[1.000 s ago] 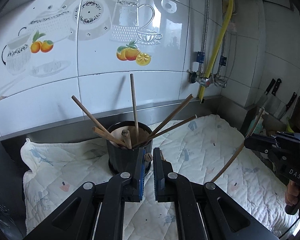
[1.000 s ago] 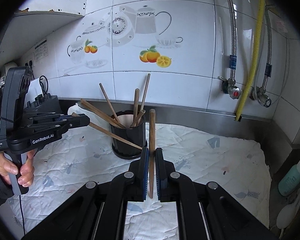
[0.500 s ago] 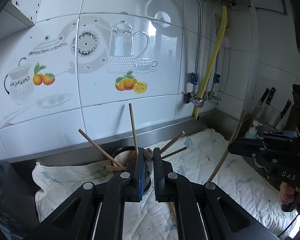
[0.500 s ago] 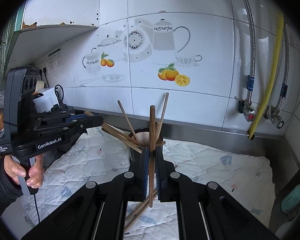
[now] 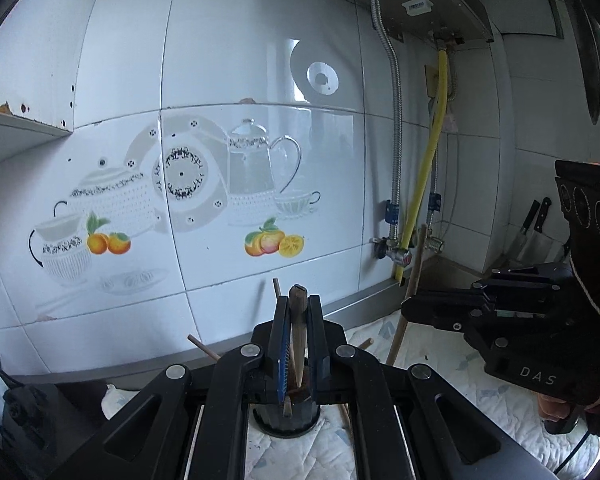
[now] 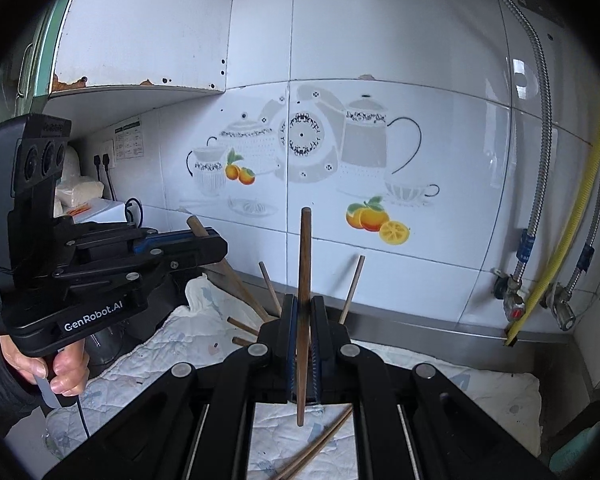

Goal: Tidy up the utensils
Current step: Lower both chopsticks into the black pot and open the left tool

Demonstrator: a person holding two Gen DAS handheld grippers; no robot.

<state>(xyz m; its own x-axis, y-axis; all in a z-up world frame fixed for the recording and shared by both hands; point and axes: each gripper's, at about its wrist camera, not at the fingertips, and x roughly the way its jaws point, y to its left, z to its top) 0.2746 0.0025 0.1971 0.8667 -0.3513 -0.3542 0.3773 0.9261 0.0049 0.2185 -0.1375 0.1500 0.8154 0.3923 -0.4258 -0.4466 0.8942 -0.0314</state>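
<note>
Two grippers over a quilted mat (image 6: 480, 392), each jaw pair clamped on an upright wooden stick: left gripper (image 5: 299, 344) on stick (image 5: 298, 320), right gripper (image 6: 303, 344) on stick (image 6: 303, 280). Dark holder (image 5: 286, 420) below the left gripper, other sticks splayed in it. Best lowered tip-first, kept vertical, steered into gaps between leaning sticks, released only once seated.

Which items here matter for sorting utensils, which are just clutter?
Job:
left gripper shut on a stick
right gripper shut on a chopstick
holder
loose chopsticks on the cloth

Clutter:
yellow hose
knives
sockets
</note>
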